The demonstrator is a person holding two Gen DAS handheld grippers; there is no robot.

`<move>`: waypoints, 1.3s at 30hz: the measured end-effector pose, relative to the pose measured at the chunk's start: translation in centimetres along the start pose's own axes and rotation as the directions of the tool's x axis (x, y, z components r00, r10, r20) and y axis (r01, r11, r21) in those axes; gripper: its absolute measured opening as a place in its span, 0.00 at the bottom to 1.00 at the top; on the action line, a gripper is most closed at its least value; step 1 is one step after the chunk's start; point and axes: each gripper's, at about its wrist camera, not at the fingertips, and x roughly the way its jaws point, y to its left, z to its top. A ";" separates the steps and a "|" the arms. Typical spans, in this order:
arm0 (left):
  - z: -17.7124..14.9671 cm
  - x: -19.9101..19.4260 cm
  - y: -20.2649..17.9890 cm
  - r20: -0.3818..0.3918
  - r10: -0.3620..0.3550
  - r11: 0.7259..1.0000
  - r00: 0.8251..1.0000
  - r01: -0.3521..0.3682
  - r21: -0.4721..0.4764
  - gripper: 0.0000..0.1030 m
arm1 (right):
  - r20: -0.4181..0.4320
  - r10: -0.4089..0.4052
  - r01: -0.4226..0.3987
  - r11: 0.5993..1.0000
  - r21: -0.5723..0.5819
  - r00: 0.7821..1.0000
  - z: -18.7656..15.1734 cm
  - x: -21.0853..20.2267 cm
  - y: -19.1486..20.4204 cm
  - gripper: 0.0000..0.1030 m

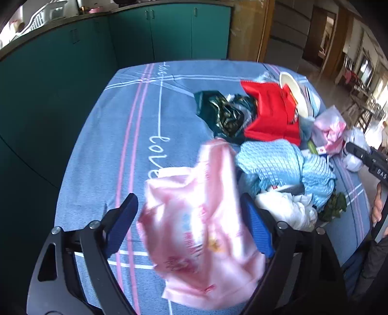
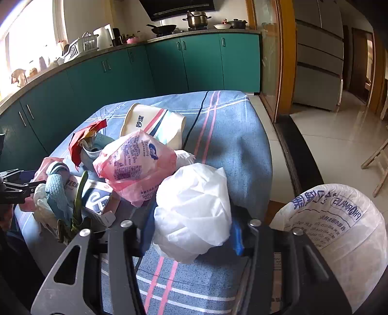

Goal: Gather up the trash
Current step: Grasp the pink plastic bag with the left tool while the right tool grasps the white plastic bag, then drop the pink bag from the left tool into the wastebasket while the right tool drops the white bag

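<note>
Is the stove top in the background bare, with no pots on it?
No: the right wrist view shows a steel pot and a black frying pan on the stove.

Left gripper (image 1: 191, 223): blue fingers spread wide, pink bag between them, contact unclear. Right gripper (image 2: 192, 232): fingers closed against a white bag, gripping it.

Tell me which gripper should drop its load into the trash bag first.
Right. The right gripper already pinches the white crumpled bag, and the lined bin sits just beside it. The left gripper has the pink bag between open fingers.
</note>
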 end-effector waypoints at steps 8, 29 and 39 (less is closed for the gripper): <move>0.1 0.0 0.2 0.002 -0.010 1.000 1.000 0.010 -0.013 0.54 | -0.021 -0.018 0.017 1.000 -0.020 1.000 -0.2 0.6 0.6 0.54; 0.6 -7.9 0.3 0.385 0.040 0.995 0.922 0.000 -0.102 0.42 | 0.187 -0.007 0.002 1.000 0.027 0.982 0.1 -4.7 -0.8 0.46; 4.7 -9.9 -12.4 0.416 -0.195 0.973 0.888 0.123 0.195 0.42 | 0.312 -0.078 0.059 0.996 0.071 0.947 -0.4 -9.5 -4.5 0.46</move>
